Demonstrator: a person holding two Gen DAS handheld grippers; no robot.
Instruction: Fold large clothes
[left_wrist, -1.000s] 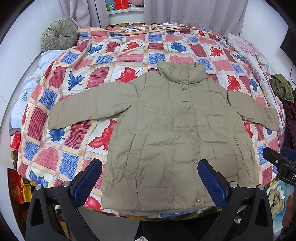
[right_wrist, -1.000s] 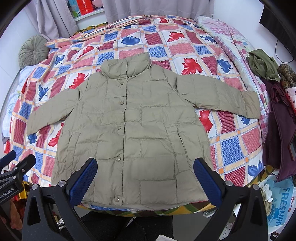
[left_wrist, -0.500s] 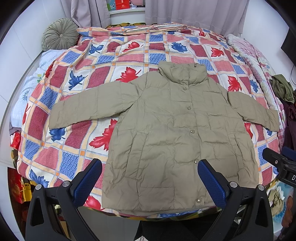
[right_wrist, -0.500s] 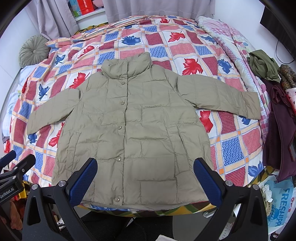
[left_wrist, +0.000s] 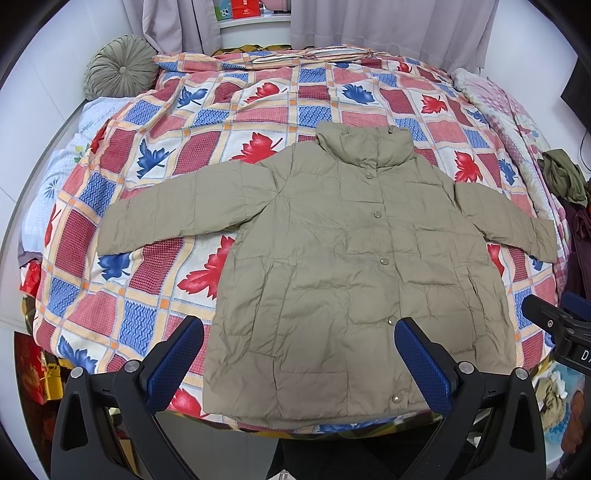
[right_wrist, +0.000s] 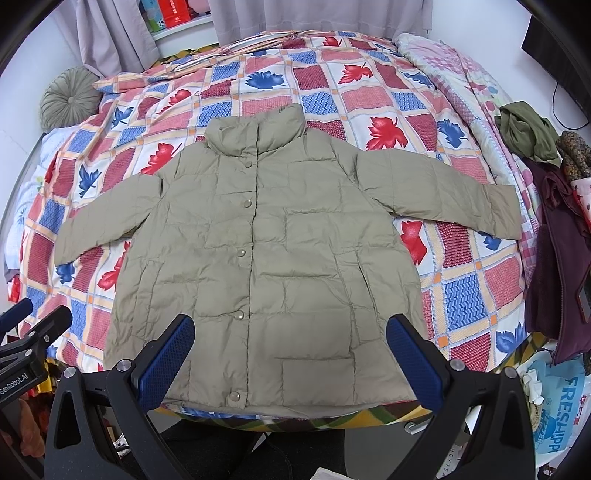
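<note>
A large khaki quilted jacket (left_wrist: 354, 266) lies flat, front up and buttoned, on the bed, with both sleeves spread sideways and the collar at the far side. It also shows in the right wrist view (right_wrist: 266, 251). My left gripper (left_wrist: 298, 360) is open and empty, held above the jacket's hem near the bed's front edge. My right gripper (right_wrist: 290, 356) is open and empty too, also above the hem. Each gripper shows at the edge of the other's view.
The bed has a checked quilt (left_wrist: 207, 122) with red and blue leaves. A round green cushion (left_wrist: 120, 72) lies at the far left. A pile of dark clothes (right_wrist: 554, 206) lies at the right edge. Curtains (left_wrist: 388, 26) hang behind the bed.
</note>
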